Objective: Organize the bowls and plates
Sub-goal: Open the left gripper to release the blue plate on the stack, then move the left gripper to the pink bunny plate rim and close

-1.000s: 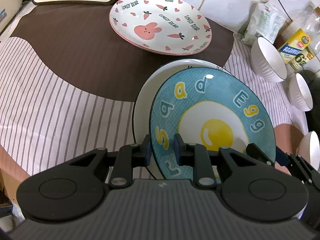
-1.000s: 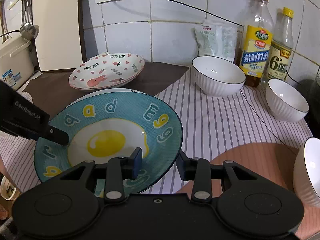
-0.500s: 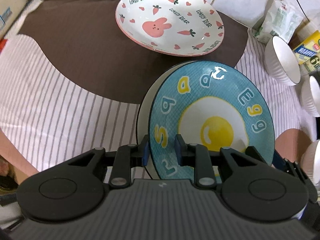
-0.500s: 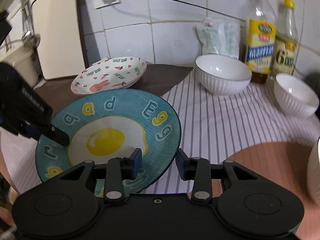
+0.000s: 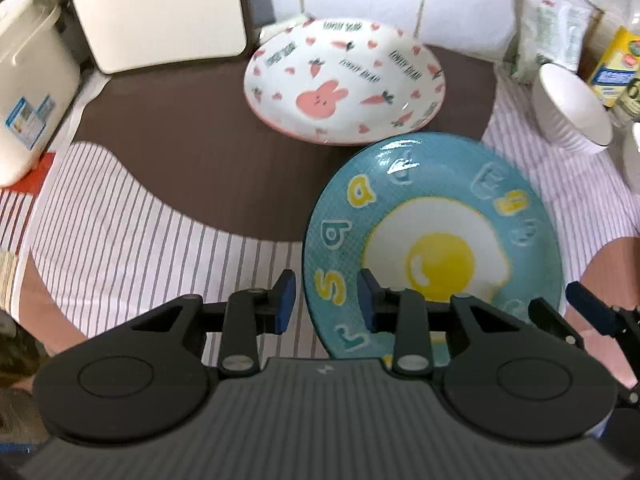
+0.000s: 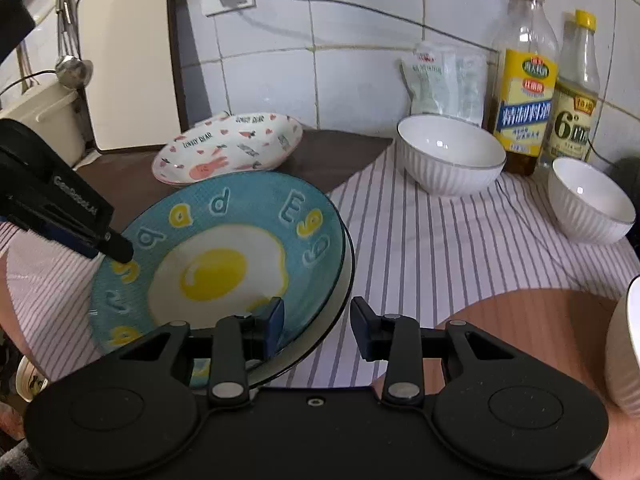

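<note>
A blue fried-egg plate (image 5: pixel 436 256) (image 6: pixel 224 248) lies on a white plate (image 6: pixel 349 268), whose rim shows only at the right edge. My left gripper (image 5: pixel 326 300) straddles the blue plate's left rim. Its jaws are opening, and striped cloth shows between the left pad (image 5: pixel 286 300) and the rim. My right gripper (image 6: pixel 316 320) straddles the near rim, open, with a strip of cloth between its right finger (image 6: pixel 360 324) and the plates. A pink bunny plate (image 5: pixel 344 84) (image 6: pixel 228 148) sits behind. White ribbed bowls (image 6: pixel 452 156) (image 6: pixel 592 200) (image 6: pixel 624 340) stand to the right.
Two oil and vinegar bottles (image 6: pixel 524 80) (image 6: pixel 576 92) and a bag (image 6: pixel 444 80) stand against the tiled wall. A white board (image 5: pixel 160 12) and a white container (image 5: pixel 28 80) are at the back left. A thin cable (image 6: pixel 520 216) crosses the striped cloth.
The left jaws have widened off the blue plate's rim, and the left gripper has lifted and tilted. The white plate no longer shows left of the blue one. The right gripper has kept still.
</note>
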Tool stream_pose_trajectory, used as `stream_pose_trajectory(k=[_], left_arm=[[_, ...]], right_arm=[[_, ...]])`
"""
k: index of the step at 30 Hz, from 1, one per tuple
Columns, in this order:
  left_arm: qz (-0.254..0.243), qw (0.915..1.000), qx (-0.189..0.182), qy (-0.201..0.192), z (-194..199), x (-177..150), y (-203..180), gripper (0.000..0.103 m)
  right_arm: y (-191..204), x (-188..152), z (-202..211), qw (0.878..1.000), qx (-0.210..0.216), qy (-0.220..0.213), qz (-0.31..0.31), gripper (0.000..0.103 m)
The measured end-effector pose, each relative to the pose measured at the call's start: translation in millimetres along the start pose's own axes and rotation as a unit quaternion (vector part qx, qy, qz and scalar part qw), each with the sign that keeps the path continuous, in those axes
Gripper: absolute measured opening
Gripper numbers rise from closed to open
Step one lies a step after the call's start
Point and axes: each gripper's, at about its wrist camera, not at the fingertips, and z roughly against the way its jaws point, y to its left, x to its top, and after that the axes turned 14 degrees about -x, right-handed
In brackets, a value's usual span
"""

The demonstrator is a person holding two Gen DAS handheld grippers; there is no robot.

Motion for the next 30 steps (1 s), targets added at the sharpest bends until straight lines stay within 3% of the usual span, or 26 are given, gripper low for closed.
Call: stream_pose_trajectory(k=[5,9,13,17,20,23,30], left_arm=[[0.006,0.9993,-0.035,-0.011,13.4,4.2,8.9,0.035],[0.005,0.9965,-0.073,-0.042,33.7,18.0,21.2,0.041],[-0.010,0.9940,-0.079,-0.076,52.6,37.4,31.1,0.052],[-0.013,0.9926,-0.064,-0.102,56.7,62.1,41.7,0.057],[-0.019,0.9914,-0.072,-0.108,53.4,78.4,52.5,0.064],[-0.024,0.9910,-0.073,-0.110,45.7,89.5,65.8,0.064],[0.012,0.9911,-0.084,-0.103,-0.9,108.5,111.3,0.064]], right_arm=[[1.9,24.5,19.9,1.000,0.023,-0.021,0.003,0.042],[2.2,57.7,27.8,0.997,0.072,-0.030,-0.008,0.042],[5.3,93.1,25.8,0.992,0.118,-0.047,-0.017,0.047],[16.4,117.0,10.9,0.990,0.125,-0.062,-0.010,0.054],[20.9,129.2,-13.9,0.989,0.132,-0.055,-0.028,0.065],[10.5,134.6,-48.3,0.979,0.185,-0.030,-0.085,0.066],[10.2,140.1,-112.0,0.980,0.158,0.044,-0.111,0.066]])
